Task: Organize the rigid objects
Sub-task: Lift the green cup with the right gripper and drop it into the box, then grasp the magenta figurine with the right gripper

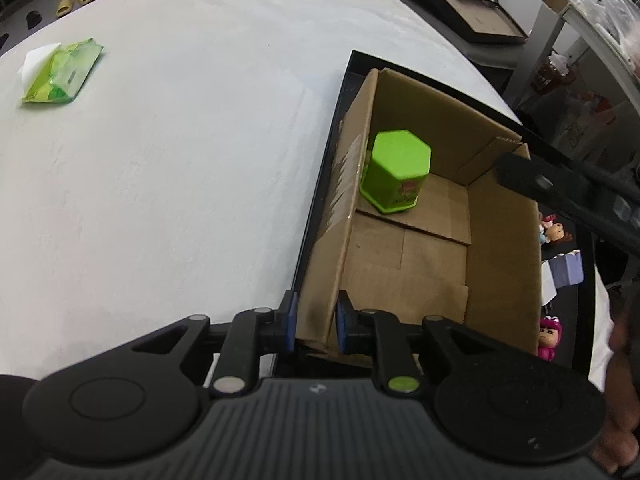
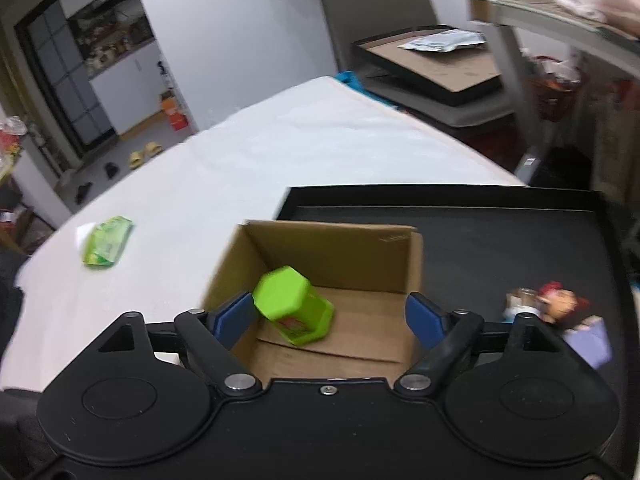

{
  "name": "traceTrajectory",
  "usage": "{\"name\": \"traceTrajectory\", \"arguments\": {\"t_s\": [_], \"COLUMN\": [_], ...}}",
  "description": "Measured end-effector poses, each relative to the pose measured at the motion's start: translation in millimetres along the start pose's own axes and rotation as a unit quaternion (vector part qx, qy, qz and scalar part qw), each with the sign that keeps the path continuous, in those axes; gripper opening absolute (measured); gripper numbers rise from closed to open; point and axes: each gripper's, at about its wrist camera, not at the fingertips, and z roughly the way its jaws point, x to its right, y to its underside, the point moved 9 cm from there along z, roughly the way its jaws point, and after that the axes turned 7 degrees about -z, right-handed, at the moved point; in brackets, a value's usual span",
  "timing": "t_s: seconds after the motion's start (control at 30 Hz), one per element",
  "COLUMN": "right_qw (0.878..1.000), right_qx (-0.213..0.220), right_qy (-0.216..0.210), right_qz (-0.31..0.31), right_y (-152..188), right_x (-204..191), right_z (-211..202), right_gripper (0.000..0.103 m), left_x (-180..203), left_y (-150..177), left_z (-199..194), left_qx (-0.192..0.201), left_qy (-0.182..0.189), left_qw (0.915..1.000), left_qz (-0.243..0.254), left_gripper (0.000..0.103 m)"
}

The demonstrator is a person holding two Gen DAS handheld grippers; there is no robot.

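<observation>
From the left wrist camera, the left gripper [image 1: 314, 326] has its blue-padded jaws clamped on the near corner wall of an open cardboard box [image 1: 500, 248], one pad outside and one inside the wall. The box stands in a black tray [image 1: 320, 184] near the right edge of the white table [image 1: 180, 160]. Inside the box, well ahead of the jaws and against the left wall, a green hexagonal container [image 1: 396, 170] stands on the box floor. A green packet [image 1: 62, 72] lies far off toward the table's left edge. To the right of the box, small toy figures [image 1: 554, 232] lie on the tray, and the right gripper's black arm reaches over the box's far right wall. From the right wrist camera, the right gripper [image 2: 330, 316] hangs over the box [image 2: 332, 248] with its jaws spread wide and holding nothing; the green container [image 2: 292, 304] sits tilted on the box floor between and just beyond the blue pads, nearer the left one. The toy figures [image 2: 560, 304] lie on the tray [image 2: 500, 240] to the right, blurred.
</observation>
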Motion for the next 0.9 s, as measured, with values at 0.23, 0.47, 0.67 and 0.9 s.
{"name": "traceTrajectory", "arguments": {"t_s": [0.23, 0.47, 0.67, 0.9], "right_qw": [0.994, 0.976, 0.964, 0.96], "right_qx": [-0.034, -0.102, -0.145, -0.162], "right_qy": [0.09, 0.161, 0.163, 0.173], "right_qz": [0.049, 0.104, 0.154, 0.152], "right_y": [36.8, 98.8, 126.3, 139.7], "right_x": [49.6, 111.4, 132.1, 137.1], "right_z": [-24.5, -27.5, -8.3, 10.7], "right_gripper": [0.09, 0.09, 0.09, 0.086], "left_x": [4.6, 17.9, 28.9, 37.8], "left_y": [1.2, -6.5, -6.2, 0.0], "left_z": [-1.7, -1.0, 7.3, 12.8], "left_qx": [0.011, 0.037, 0.031, 0.018], "left_qy": [-0.025, -0.048, -0.06, -0.076], "left_qw": [0.9993, 0.9969, 0.9964, 0.9955], "left_qz": [0.023, 0.05, 0.051, 0.053], "left_gripper": [0.032, 0.05, 0.053, 0.053]}}
